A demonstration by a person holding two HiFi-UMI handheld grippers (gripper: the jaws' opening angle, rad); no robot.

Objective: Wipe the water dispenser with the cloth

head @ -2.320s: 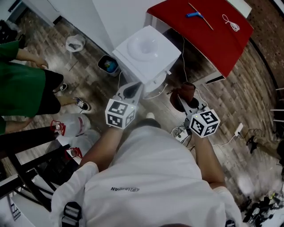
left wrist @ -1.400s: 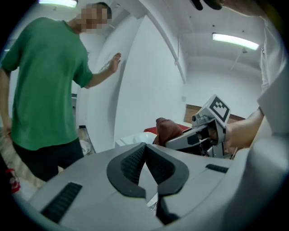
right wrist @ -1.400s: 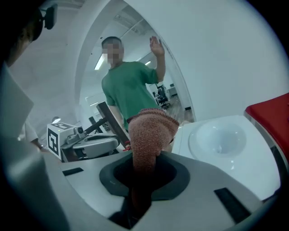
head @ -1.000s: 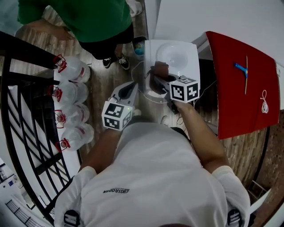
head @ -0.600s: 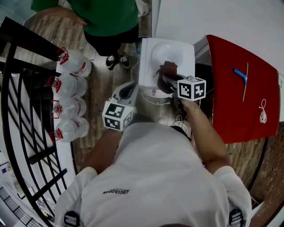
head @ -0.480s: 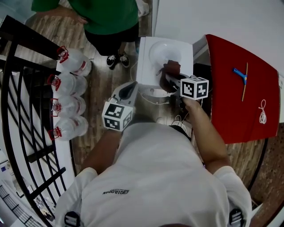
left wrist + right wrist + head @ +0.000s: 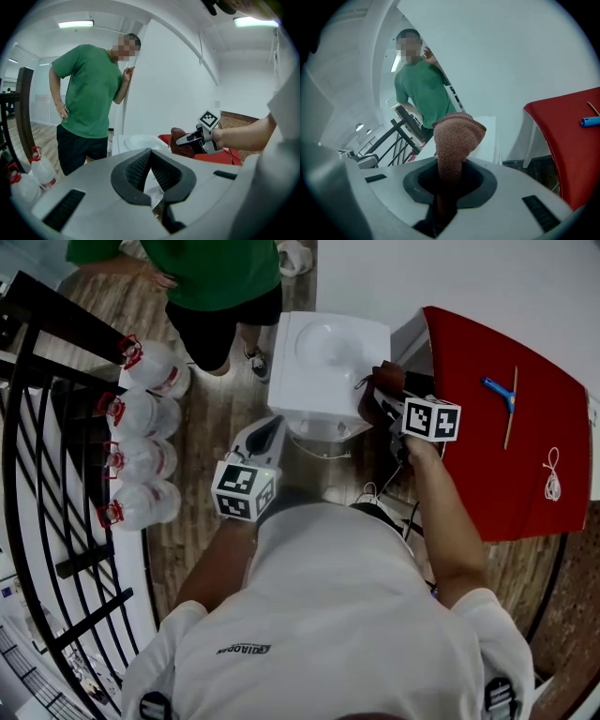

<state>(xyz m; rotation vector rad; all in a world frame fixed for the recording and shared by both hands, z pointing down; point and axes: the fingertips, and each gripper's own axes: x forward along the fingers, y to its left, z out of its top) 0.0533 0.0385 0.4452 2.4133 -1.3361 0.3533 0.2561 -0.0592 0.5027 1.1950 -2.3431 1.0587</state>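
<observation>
White boxy plastic water dispenser (image 7: 323, 381) stands before me. My right gripper (image 7: 394, 404), clenched on the brown knitted cloth (image 7: 375, 395), has slid from mid-top to its right edge. My left gripper (image 7: 269, 430) is closed, empty. Sides probably still need wiping.

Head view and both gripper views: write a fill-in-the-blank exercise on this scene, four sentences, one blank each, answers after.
1. The right tongs grip the cloth by the ____ water dispenser.
2. The left tongs are shut and hold ____.
3. The table beside the water dispenser has a ____ top.
4. The bystander wears a ____ shirt.
Missing words: white; nothing; red; green.
</observation>
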